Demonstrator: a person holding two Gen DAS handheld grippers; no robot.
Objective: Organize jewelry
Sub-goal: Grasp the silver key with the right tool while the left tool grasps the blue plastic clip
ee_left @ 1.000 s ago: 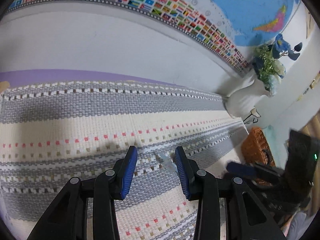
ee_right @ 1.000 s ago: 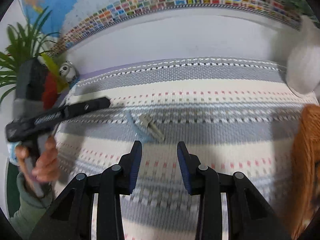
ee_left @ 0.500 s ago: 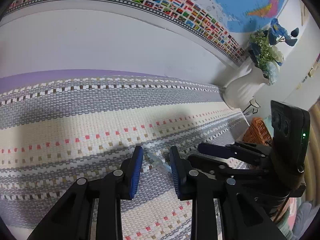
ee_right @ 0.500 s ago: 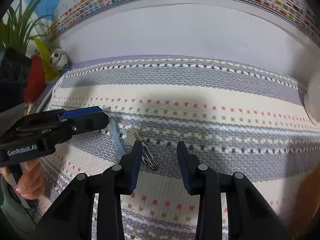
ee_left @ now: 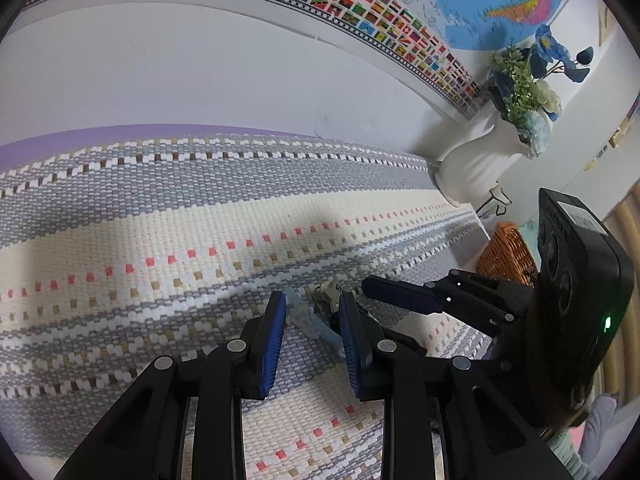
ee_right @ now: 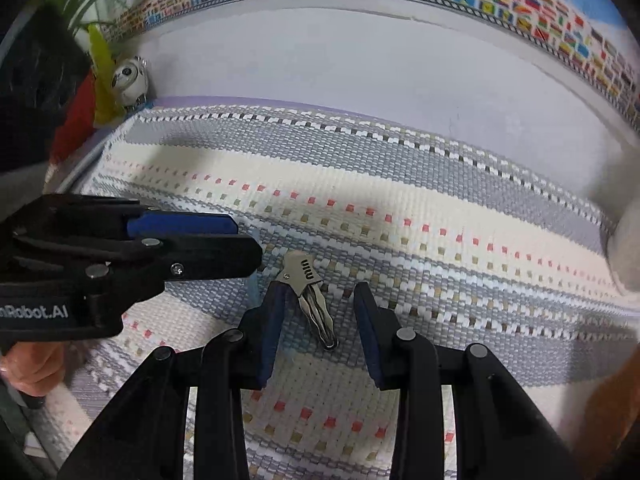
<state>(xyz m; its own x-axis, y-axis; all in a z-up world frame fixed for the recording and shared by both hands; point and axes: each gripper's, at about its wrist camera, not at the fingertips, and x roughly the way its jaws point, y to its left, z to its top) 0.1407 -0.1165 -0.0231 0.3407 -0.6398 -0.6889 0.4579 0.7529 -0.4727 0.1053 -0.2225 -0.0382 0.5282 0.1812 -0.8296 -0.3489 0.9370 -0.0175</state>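
Observation:
A silver hair clip [ee_right: 313,300] with a lettered flat end lies on the woven striped mat [ee_right: 400,208]. My right gripper [ee_right: 318,300] is open, low over the mat, with the clip between its fingers. A pale blue clip [ee_left: 310,316] lies beside the silver clip [ee_left: 330,292] in the left wrist view. My left gripper [ee_left: 312,310] is open with the blue clip between its fingers. In the right wrist view the left gripper [ee_right: 236,240] comes in from the left and hides most of the blue clip. The right gripper [ee_left: 372,290] shows at the right of the left wrist view.
A white vase [ee_left: 476,164] with blue and white flowers stands at the mat's far right corner, an orange wicker basket [ee_left: 506,252] near it. A panda figure [ee_right: 130,78] and a green plant [ee_right: 92,8] stand at the far left by the wall.
Both grippers have moved in and down over the two clips. The silver clip now sits between the right fingers, the blue clip between the left fingers. The left jaws have narrowed a little.

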